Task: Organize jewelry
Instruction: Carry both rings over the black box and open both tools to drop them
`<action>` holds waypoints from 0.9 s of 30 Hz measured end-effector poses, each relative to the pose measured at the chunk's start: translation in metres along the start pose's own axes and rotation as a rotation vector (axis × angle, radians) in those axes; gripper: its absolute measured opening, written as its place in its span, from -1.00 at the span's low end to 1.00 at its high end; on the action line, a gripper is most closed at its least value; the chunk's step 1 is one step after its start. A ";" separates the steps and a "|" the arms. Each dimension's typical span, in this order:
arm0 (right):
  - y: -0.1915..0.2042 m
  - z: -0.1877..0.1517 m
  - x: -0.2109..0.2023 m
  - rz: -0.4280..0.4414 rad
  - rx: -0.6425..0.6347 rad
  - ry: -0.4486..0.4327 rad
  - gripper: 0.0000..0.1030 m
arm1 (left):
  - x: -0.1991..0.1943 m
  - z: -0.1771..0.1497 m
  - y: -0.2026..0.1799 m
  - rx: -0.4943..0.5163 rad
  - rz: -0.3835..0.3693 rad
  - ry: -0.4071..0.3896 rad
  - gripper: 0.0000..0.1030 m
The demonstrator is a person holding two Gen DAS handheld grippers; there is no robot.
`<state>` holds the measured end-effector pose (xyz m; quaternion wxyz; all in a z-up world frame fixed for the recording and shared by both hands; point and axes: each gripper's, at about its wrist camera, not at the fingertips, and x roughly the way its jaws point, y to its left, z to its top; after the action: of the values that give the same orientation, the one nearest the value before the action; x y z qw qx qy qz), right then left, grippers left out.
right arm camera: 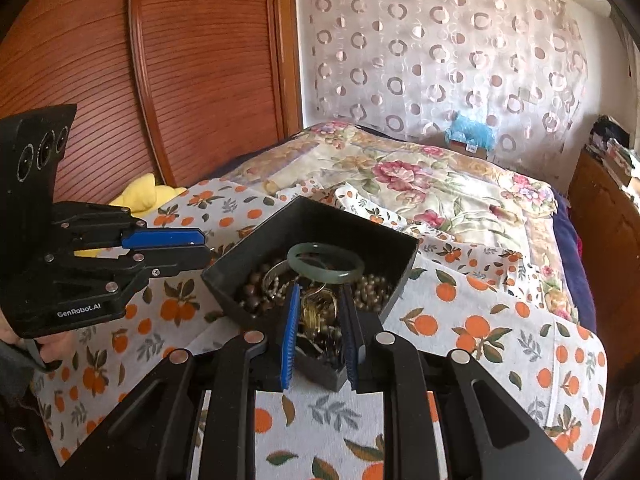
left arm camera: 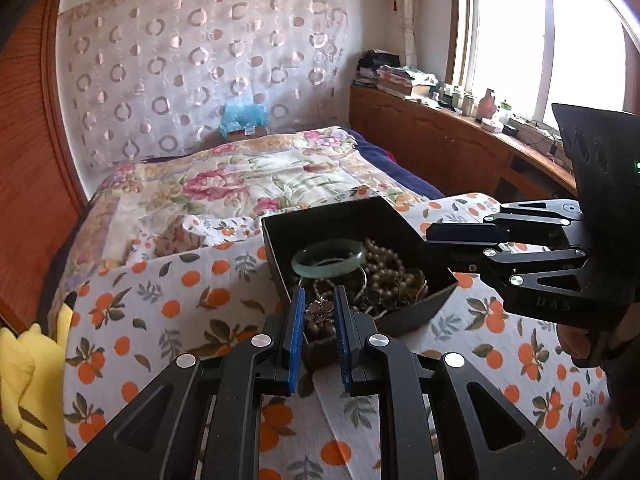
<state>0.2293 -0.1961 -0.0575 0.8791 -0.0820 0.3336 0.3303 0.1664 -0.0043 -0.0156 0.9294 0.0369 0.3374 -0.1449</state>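
A black open box [left arm camera: 344,216] [right arm camera: 320,220] sits on an orange-print cloth and holds a heap of jewelry. A green jade bangle [left arm camera: 328,261] [right arm camera: 325,267] lies on top of brown bead strands [left arm camera: 386,270] [right arm camera: 372,286]. My left gripper [left arm camera: 319,308] is partly open at the box's near corner, with a small silver flower charm [left arm camera: 319,311] between its blue pads; whether they pinch it is unclear. My right gripper [right arm camera: 320,316] is partly open over the box's near corner, above gold chains [right arm camera: 318,312]. From the left wrist view, the right gripper [left arm camera: 430,242] reaches in from the right.
The orange-print cloth [left arm camera: 160,304] covers a bed with a floral quilt [left arm camera: 248,176]. A yellow plush toy [left arm camera: 28,380] lies at the left edge. A wooden wardrobe [right arm camera: 180,60] stands left, and a wooden sill with clutter [left arm camera: 460,120] runs along the right.
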 end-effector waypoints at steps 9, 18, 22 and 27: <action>-0.010 -0.003 -0.004 -0.004 0.035 -0.008 -0.50 | 0.020 0.009 0.003 -0.001 -0.015 0.020 -0.74; -0.013 -0.008 -0.012 -0.018 0.047 -0.024 -0.50 | 0.039 0.026 0.003 0.009 -0.006 0.026 -0.74; -0.015 -0.011 -0.015 -0.026 0.056 -0.022 -0.50 | 0.048 0.033 0.002 0.012 -0.011 0.028 -0.74; -0.020 -0.016 -0.020 -0.039 0.070 -0.023 -0.50 | 0.061 0.042 0.001 0.003 -0.009 0.038 -0.74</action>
<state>0.2222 -0.2277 -0.0587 0.8915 -0.0537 0.3330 0.3024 0.2372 -0.0248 -0.0218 0.9222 0.0397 0.3548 -0.1488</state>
